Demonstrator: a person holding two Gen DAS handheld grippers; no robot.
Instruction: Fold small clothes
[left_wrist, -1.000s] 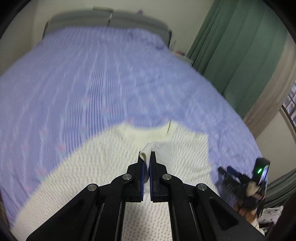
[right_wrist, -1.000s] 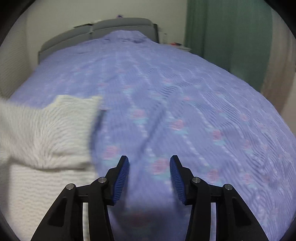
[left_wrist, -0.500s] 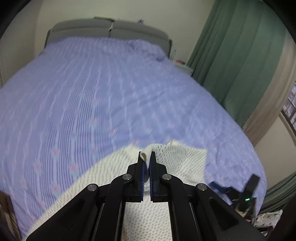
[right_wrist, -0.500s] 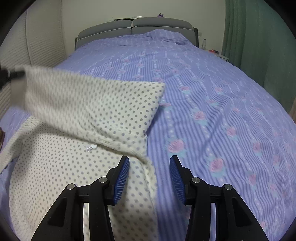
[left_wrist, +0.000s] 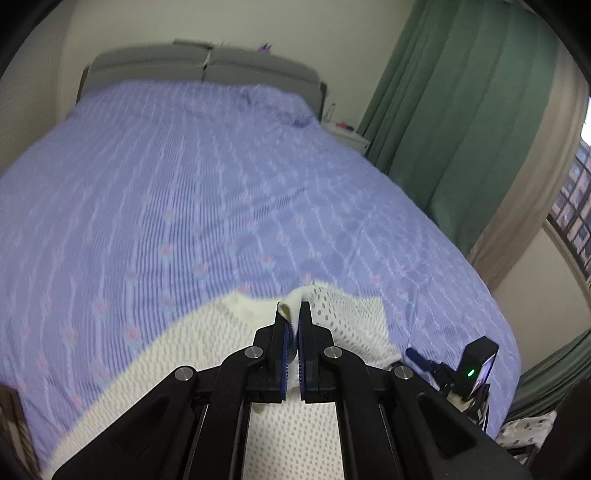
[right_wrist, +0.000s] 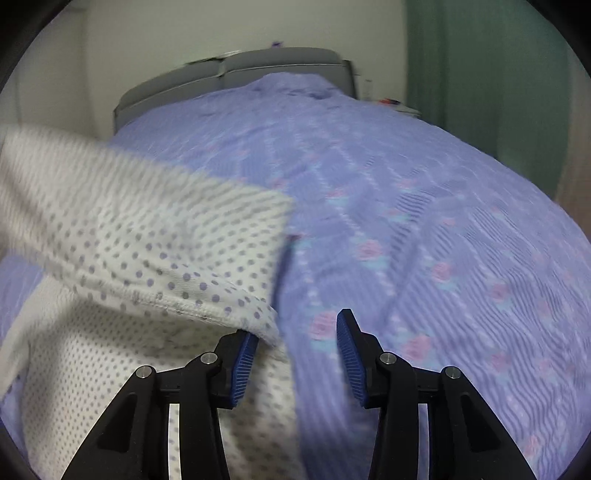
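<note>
Pinching the dotted garment (left_wrist: 354, 325) edge, left gripper (left_wrist: 294, 314) lifts; right gripper (right_wrist: 293, 343) gapes empty.

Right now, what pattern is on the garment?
Cream with small grey-purple dots on the garment; clearest in the right wrist view.

- The small garment (left_wrist: 295, 435) is cream white with lots of little grey-purple dots (right_wrist: 155, 258).
- Most of it lies spread on the purple striped bedspread (left_wrist: 207, 206) with pink flowers.
- One edge of it is pinched and lifted up off the bed.
- The lifted part hangs over the flat part, and its stitched hem (right_wrist: 177, 306) shows.
</note>
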